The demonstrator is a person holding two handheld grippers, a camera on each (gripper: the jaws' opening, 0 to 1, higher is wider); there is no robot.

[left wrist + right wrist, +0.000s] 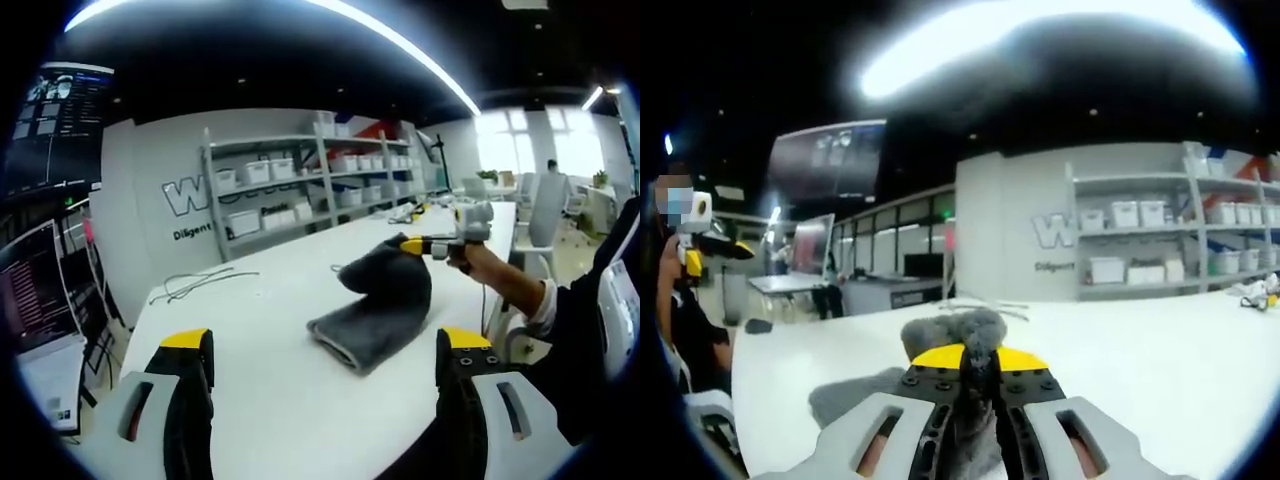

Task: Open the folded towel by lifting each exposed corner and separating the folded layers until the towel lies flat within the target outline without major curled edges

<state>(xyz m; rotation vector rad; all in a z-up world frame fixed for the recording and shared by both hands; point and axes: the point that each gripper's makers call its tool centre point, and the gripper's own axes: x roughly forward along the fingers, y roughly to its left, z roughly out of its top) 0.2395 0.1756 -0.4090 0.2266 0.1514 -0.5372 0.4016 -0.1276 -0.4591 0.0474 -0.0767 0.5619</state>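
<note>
In the left gripper view, the grey towel (378, 305) sits right of centre on the white table (270, 390), one corner drawn up toward the upper right while its folded lower part rests on the tabletop. The right gripper (412, 245) pinches that raised corner, jaws pressed together on the cloth, held by a person's hand (478, 262) at the right of the frame. The left gripper (325, 352) rises from the bottom edge with its yellow-tipped jaws spread wide, apart from the towel. A loose cable (195, 285) lies on the table at centre left, with storage shelves (310, 180) behind. In the right gripper view, towel fabric (960, 335) bunches between the closed jaws at bottom centre
</note>
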